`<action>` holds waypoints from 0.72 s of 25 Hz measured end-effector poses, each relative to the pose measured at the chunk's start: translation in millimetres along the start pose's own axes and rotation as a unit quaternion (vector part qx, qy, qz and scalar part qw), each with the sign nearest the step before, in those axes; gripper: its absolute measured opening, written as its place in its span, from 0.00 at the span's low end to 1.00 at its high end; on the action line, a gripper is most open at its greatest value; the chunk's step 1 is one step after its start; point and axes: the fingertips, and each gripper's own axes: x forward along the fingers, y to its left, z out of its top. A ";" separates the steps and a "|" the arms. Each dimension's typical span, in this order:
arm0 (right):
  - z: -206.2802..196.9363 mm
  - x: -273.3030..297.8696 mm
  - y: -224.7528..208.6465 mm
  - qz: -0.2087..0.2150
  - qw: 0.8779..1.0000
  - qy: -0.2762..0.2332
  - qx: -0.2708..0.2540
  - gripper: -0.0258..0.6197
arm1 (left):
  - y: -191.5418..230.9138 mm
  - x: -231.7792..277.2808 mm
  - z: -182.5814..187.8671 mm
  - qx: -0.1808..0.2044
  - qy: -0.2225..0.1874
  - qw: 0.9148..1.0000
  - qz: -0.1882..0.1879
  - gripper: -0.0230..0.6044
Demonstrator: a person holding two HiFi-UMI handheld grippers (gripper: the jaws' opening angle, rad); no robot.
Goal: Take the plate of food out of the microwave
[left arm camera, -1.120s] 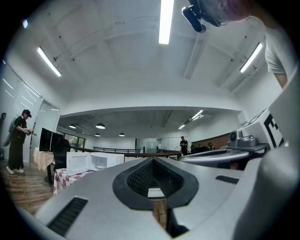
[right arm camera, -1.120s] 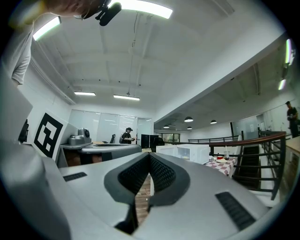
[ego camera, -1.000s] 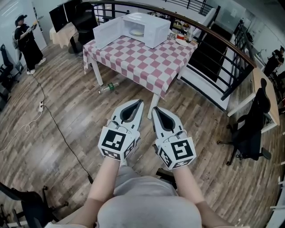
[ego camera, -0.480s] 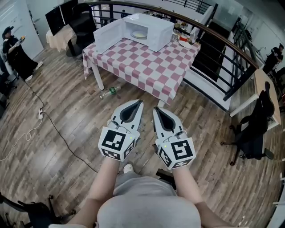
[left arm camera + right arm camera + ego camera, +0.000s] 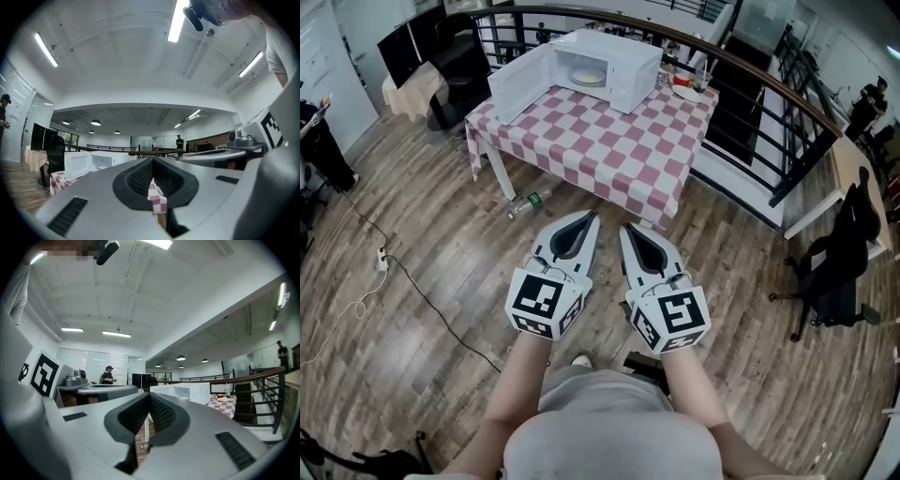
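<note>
Head view: we hold the left gripper [image 5: 592, 217] and right gripper [image 5: 625, 229] side by side over the wooden floor [image 5: 441, 234], well short of the microwave [image 5: 619, 67]. It stands door open on the checked table [image 5: 609, 150], with the plate of food [image 5: 588, 77] inside. Left gripper view: our fingers [image 5: 138, 177] are closed and empty, with the microwave ahead to the left. Right gripper view: fingers [image 5: 161, 414] closed and empty, with the microwave ahead to the right.
</note>
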 end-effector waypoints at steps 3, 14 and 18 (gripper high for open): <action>-1.9 12.7 -0.1 -0.002 1.000 0.002 -0.001 0.08 | 9.2 6.0 -1.7 -0.001 0.002 1.000 -0.006 0.04; -14.8 48.7 -2.5 -0.002 1.000 0.016 0.008 0.08 | 42.8 18.7 -9.9 -0.004 0.008 1.000 -0.003 0.04; -17.3 63.0 -0.9 0.008 1.000 0.017 0.007 0.08 | 58.3 23.8 -10.2 -0.004 0.006 1.000 0.005 0.04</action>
